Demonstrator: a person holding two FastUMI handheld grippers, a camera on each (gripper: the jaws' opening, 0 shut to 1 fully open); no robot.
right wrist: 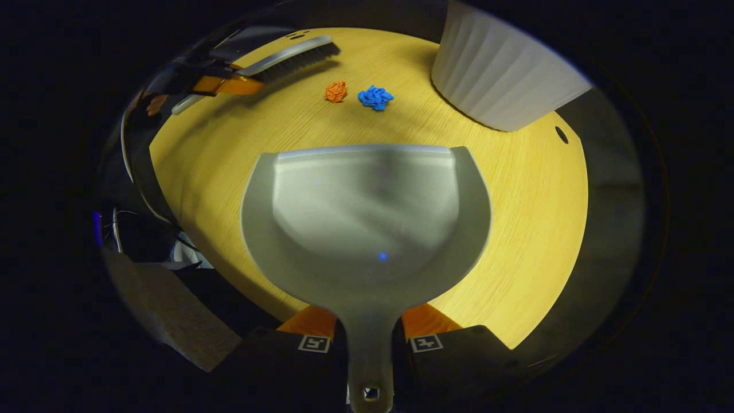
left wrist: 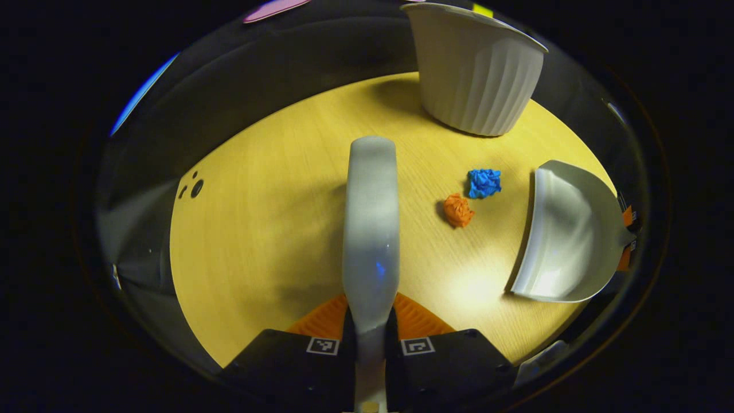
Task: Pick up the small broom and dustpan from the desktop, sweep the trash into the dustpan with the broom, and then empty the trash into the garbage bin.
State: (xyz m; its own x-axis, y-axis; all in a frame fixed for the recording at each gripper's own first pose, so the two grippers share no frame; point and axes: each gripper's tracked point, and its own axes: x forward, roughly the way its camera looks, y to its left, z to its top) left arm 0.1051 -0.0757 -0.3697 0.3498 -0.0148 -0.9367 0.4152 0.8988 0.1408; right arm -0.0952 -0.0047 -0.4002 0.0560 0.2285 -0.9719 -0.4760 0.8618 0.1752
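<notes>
A light wooden table stretches ahead of my grippers, brightly lit from above, with dark booth wall behind it.

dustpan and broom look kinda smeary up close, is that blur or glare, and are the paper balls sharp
Left gripper view: the broom near the lens is soft and out of focus, while the orange paper ball and blue paper ball are crisp. Right gripper view: the dustpan looks blurred with dull sheen.

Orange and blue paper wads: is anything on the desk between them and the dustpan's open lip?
Nothing visible. In the right gripper view, bare desktop lies between the dustpan lip and the orange wad and blue wad. The broom hangs beyond them, the garbage bin off to one side.
</notes>
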